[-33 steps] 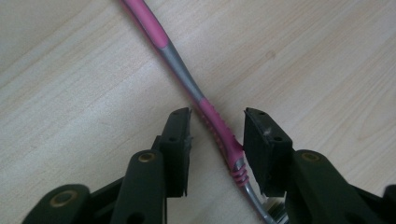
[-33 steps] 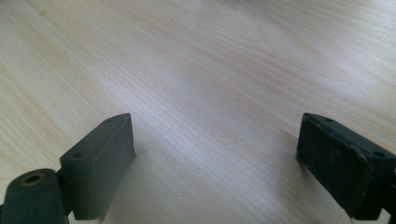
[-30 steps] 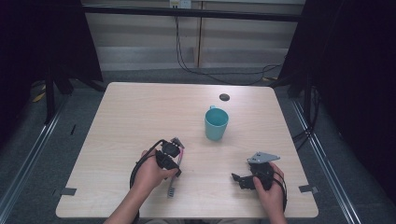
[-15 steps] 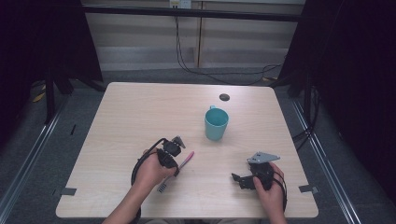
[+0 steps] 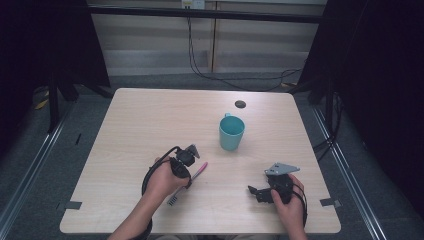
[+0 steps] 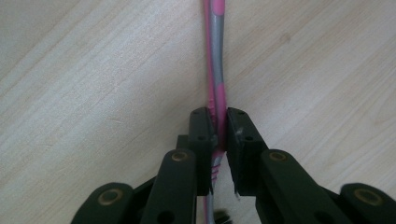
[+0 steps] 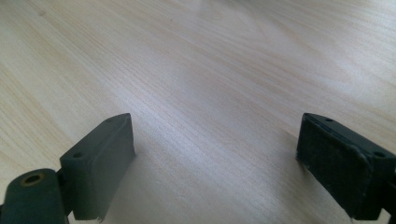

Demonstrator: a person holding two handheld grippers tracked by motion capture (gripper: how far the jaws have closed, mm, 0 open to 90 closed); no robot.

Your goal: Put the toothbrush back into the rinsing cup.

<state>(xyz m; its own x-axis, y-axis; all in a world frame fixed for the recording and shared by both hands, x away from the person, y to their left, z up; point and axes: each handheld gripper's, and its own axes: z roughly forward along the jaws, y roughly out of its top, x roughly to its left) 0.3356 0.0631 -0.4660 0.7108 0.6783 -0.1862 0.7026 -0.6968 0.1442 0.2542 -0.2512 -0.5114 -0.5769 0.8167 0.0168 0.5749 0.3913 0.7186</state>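
The left gripper (image 6: 218, 126) has its jaws pressed together on the pink and grey handle of a toothbrush (image 6: 215, 56), gripping it partway along; in the high view the toothbrush (image 5: 199, 170) lies slanted across the near-left part of the table (image 5: 150, 125), its pink end pointing toward the teal cup (image 5: 231, 133) and its bristled head toward the near edge, below the left hand (image 5: 162, 179). The right gripper (image 5: 256, 192) rests low near the front right corner with its jaws spread wide, nothing between them but bare wood grain in the right gripper view. The cup stands upright right of centre, well apart from both grippers. A small dark disc (image 5: 240, 104) sits near the far edge. The whole left and far half of the tabletop lies open.
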